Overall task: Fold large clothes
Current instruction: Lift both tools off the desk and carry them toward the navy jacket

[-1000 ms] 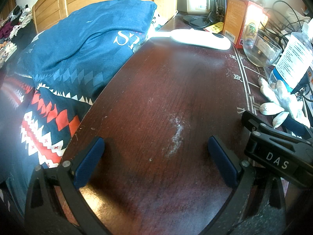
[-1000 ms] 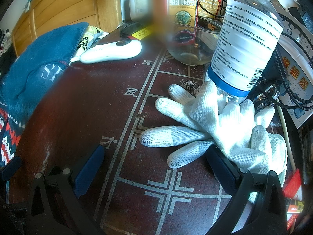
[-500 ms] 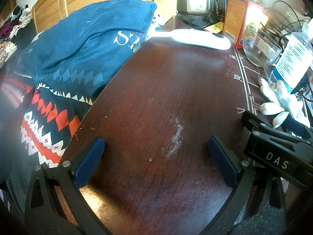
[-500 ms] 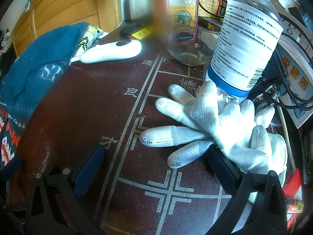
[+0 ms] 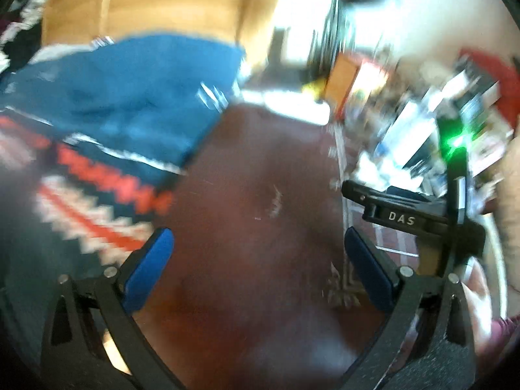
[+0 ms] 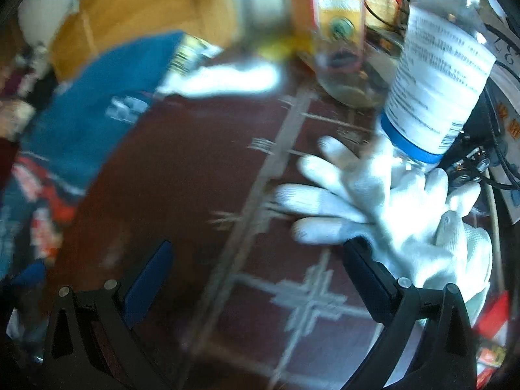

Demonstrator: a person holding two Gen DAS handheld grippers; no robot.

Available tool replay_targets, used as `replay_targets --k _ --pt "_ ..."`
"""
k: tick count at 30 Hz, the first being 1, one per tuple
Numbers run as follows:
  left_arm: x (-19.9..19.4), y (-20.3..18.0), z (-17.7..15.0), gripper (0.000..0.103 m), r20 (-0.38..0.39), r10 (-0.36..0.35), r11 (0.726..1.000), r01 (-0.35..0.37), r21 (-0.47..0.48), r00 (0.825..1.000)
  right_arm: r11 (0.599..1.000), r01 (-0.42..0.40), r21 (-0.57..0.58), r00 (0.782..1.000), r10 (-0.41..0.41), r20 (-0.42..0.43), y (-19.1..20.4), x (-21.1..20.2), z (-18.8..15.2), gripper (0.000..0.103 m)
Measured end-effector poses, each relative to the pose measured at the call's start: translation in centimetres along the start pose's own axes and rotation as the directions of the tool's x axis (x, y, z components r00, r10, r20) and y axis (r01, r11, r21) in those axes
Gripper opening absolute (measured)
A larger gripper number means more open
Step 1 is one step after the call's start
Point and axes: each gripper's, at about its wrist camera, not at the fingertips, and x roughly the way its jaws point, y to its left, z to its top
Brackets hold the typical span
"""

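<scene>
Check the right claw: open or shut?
Open. The right claw has its blue pads set wide apart with only the dark table between them; the white gloves lie beside the right pad, ungripped.

Both grippers (image 5: 258,258) (image 6: 258,269) apparently lifted, mid-motion.

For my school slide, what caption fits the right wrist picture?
Open right gripper above white gloves and a water bottle, blue garment nearby.

"DAS" on right gripper (image 5: 403,219) body; bottle label (image 6: 438,74) print unreadable.
</scene>
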Motion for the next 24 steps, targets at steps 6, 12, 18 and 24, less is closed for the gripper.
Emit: replay_targets --k 6,12,18,24 --pt "-17.9 6.7 -2.3 0.103 0.284 0.195 0.973 -0.148 -0.177 0.939 0.969 -0.095 -0.228 0.95 0.157 0.27 6.9 -11.2 0.1 0.103" --pt "-31.8 7.5 -6.2 0.103 0.484 0.348 0.926 -0.217 -0.308 0.803 0.876 -0.145 -0.461 0.741 0.405 0.536 14.3 -23.9 -2.5 0.103" --pt "-34.2 8.9 -12.4 0.103 0.514 0.408 0.879 -0.174 -0.443 0.754 0.742 -0.178 -0.646 0.582 0.609 0.539 19.9 -30.4 -7.8 0.103" --pt "-41.4 7.8 -15.3 0.103 0.55 0.527 0.839 -0.292 -0.46 0.648 0.641 -0.276 -0.717 0.574 0.708 0.412 23.5 -32.8 -10.5 0.103"
